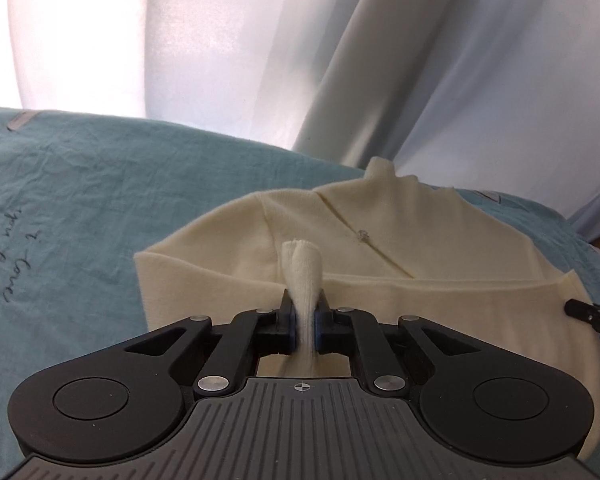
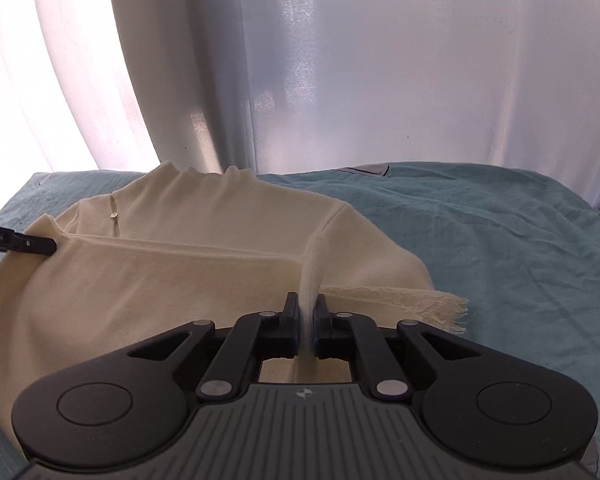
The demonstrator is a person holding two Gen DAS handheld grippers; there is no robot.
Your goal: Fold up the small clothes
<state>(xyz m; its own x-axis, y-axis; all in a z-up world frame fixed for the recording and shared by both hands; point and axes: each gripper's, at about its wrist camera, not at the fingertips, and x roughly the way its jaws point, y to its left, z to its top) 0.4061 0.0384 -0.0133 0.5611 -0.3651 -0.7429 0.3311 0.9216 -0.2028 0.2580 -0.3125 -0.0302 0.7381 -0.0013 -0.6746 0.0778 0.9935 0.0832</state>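
The cream sweater (image 2: 188, 264) lies on the teal sheet (image 2: 500, 248), collar at the far edge by the curtain (image 2: 380, 80), its near hem lifted into a fold across the body. Each of the 2 grippers pinches a bunch of hem: the left gripper (image 1: 305, 320) at the left corner, the right gripper (image 2: 309, 322) at the right. To land it well, I would carry both ends far together, level, keeping the edge taut and square to the collar.
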